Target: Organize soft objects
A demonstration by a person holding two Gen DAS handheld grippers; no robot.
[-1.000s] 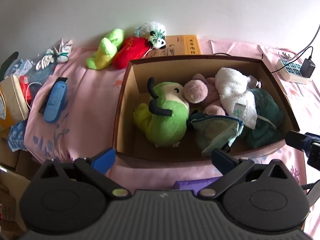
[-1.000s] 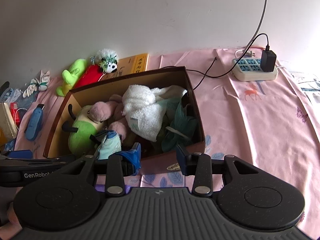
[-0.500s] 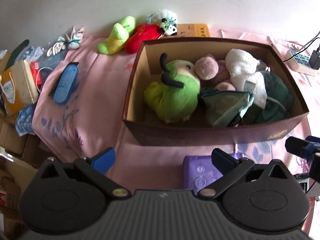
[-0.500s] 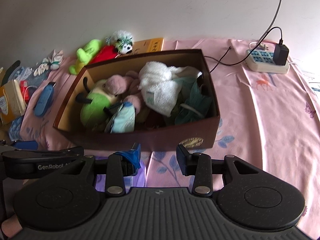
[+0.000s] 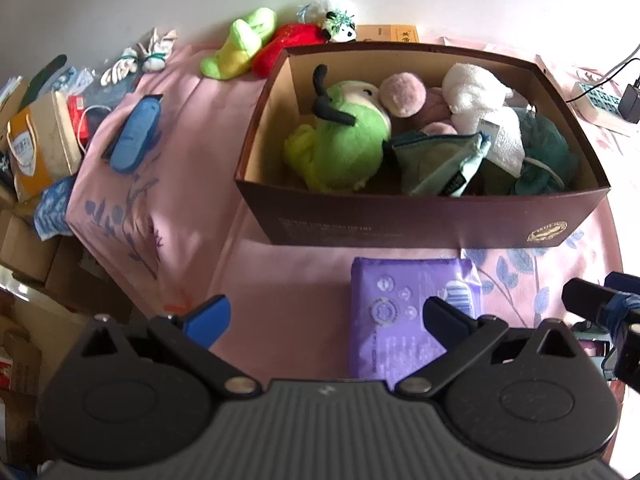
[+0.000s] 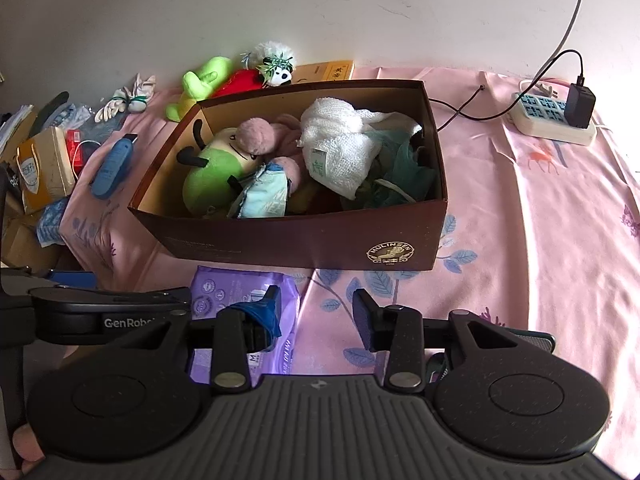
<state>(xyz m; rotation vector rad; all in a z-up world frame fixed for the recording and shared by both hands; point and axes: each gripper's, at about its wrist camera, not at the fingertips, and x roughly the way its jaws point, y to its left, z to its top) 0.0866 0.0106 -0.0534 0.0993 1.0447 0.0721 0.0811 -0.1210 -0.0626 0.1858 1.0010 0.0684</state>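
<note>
Pink flowered cloth (image 6: 540, 240) over the table, white wall behind. Ahead of both pairs of jaws, a dark brown box (image 6: 304, 244), open on top, long axis running left to right across the left view, angled a little in the right view.

Inside the box: green plush toy (image 5: 340, 144) at the left end, black feelers toward the back wall; pink plush (image 5: 402, 94) beside it toward the middle; white towel (image 6: 340, 152) draped toward the right, tag facing up; dark green mesh sponge (image 5: 544, 160) at the right end; pale teal pouch (image 5: 440, 164) against the near wall, tilted.

Just short of the box, flat on the cloth, a purple packet (image 5: 404, 320), long axis pointing from the jaws toward the box, far end close to the box's near wall.

Left gripper (image 5: 326, 316): jaws spread wide, nothing between the pads, right-hand pad over the packet's right edge in the picture, contact impossible to tell. Right gripper (image 6: 316, 316): jaws partly spread, empty, bare cloth in the gap, packet just left of the blue-taped pad.

Beyond the box, by the wall: lime green plush (image 5: 240, 48), red plush (image 5: 288, 44), small panda toy (image 5: 336, 20), yellow book (image 6: 328, 72). Far left of the jaws: blue case (image 5: 134, 140), white gloves (image 5: 138, 56), paper bag (image 5: 40, 144). Far right: power strip (image 6: 552, 116) with black charger (image 6: 579, 106) plugged in.
</note>
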